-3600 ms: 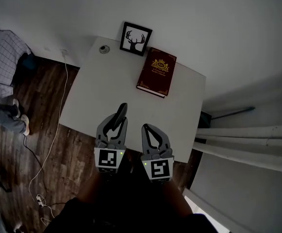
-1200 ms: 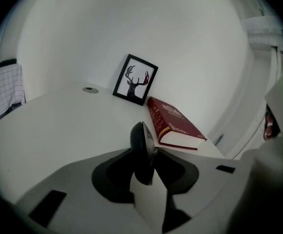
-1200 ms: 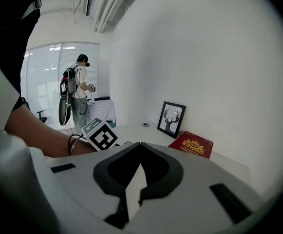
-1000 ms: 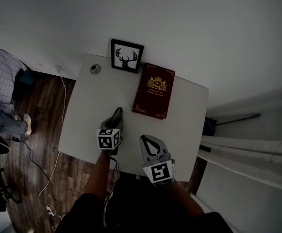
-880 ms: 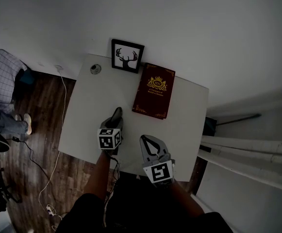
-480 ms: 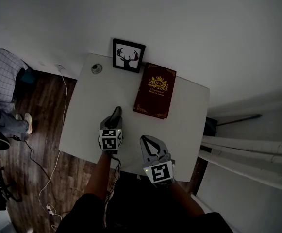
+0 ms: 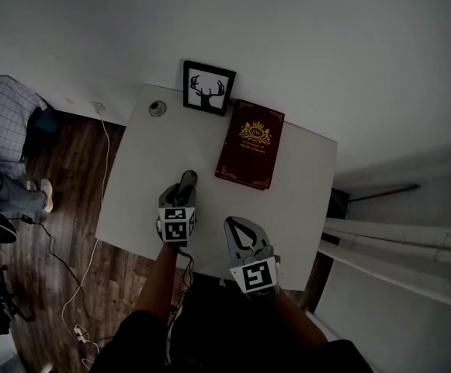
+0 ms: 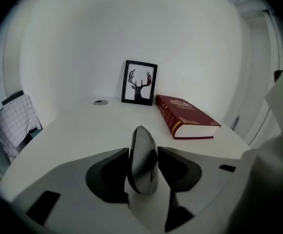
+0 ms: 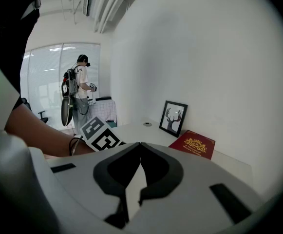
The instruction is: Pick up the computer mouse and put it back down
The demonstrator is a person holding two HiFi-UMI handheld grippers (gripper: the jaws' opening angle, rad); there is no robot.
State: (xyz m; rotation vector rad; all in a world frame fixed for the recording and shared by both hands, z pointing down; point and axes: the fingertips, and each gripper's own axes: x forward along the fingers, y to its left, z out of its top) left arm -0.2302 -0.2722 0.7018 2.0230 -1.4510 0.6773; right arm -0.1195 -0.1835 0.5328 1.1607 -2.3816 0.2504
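Worktop: our white worktop (image 7: 136, 181) carries everything. The red book (image 7: 250, 144), lying toward its far right, is our landmark.
Picture frame: the deer picture (image 7: 209, 88) stands just past the book's far left corner, by the wall.
Right gripper: the right gripper (image 9: 140, 147) waits on the near side of the book. Its jaws are closed tip to tip on nothing.
Left gripper: the left gripper (image 8: 143, 155) sits near-left of the book. Its jaws have just been opening and stand wide around the mouse. We see a gap at the right pad, so we judge the grip released.
Mouse: the dark mouse (image 7: 187, 181) stands on edge, near-left of the book and apart from it.
Step in hand: we judge this to be the set-down. We should keep the jaws wide and draw straight back from the book without brushing the mouse, since it may topple.
Containers: we see none.
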